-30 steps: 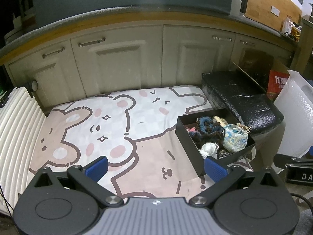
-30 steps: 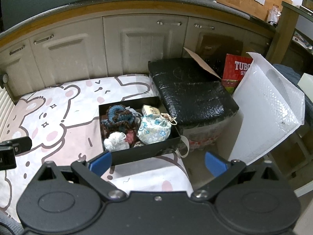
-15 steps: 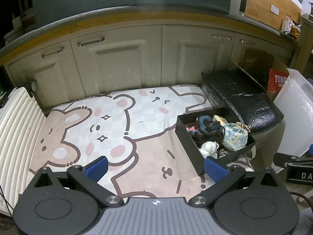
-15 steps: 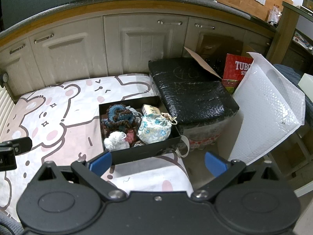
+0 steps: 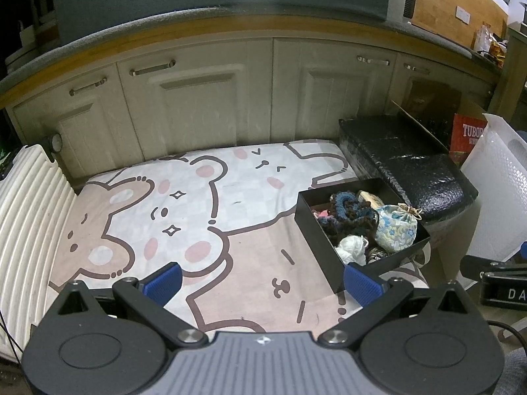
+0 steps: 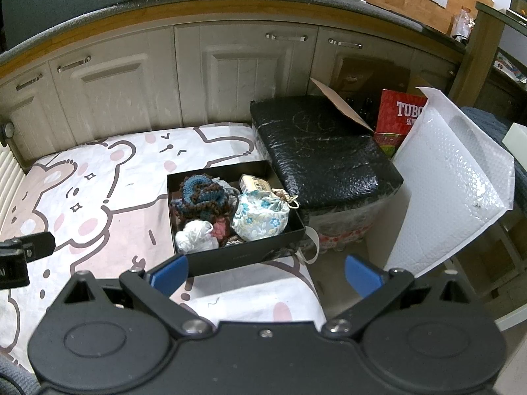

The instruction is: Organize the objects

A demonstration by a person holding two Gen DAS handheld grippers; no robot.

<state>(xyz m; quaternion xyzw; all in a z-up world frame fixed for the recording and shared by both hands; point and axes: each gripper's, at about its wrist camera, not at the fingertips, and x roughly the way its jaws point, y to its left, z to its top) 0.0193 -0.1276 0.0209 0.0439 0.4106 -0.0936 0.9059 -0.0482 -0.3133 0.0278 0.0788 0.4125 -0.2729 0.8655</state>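
Both the right claw and the left claw hang wide and empty above the bear-print mat. One black box sits at the mat's right edge. It holds one floral pouch, one white bundle and one crocheted piece, all likely soft and light; pinch the pouch at its gathered neck.

My claw's fingertips are blue. The box is black; its pouch is pale with blue flowers, the crochet bundle blue and brown. The mat shows pink-cheeked cartoon bears in white and beige.
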